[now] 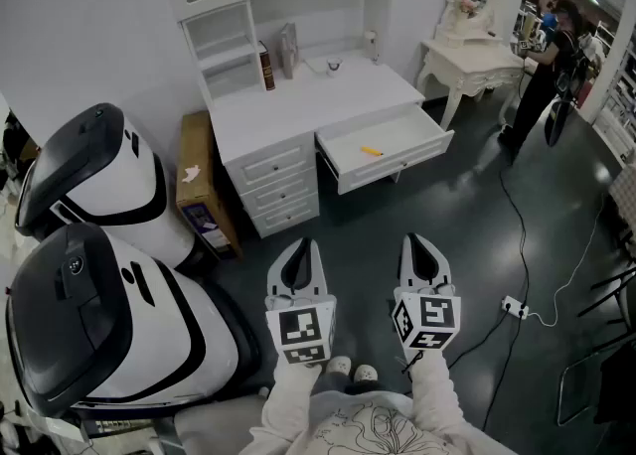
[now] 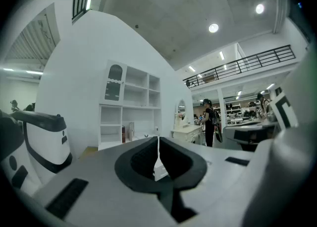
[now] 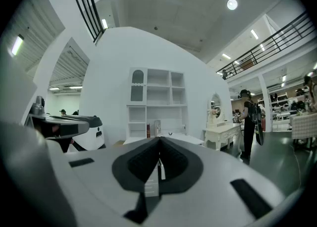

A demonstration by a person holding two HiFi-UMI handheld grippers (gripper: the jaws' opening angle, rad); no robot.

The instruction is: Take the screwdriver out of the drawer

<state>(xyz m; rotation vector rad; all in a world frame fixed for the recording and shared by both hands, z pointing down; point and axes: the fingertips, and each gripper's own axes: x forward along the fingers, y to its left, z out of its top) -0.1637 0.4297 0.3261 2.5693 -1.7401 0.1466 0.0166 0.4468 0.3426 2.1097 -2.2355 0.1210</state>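
Note:
A white desk (image 1: 298, 105) stands ahead with its wide drawer (image 1: 393, 157) pulled open. Inside the drawer lies a small yellow-handled screwdriver (image 1: 371, 151). My left gripper (image 1: 301, 244) and my right gripper (image 1: 419, 240) hang side by side well short of the desk, over the dark floor, both pointing roughly level at it. Each pair of jaws is shut with nothing between them. In the left gripper view the left gripper (image 2: 158, 139) aims at the desk's shelves; in the right gripper view the right gripper (image 3: 159, 141) does the same.
Two large white-and-black machines (image 1: 99, 264) stand at the left, with a cardboard box (image 1: 202, 185) beside the desk. A white dressing table (image 1: 467, 56) stands at the right; a person (image 1: 542, 75) is past it. A cable and power strip (image 1: 517, 306) lie on the floor.

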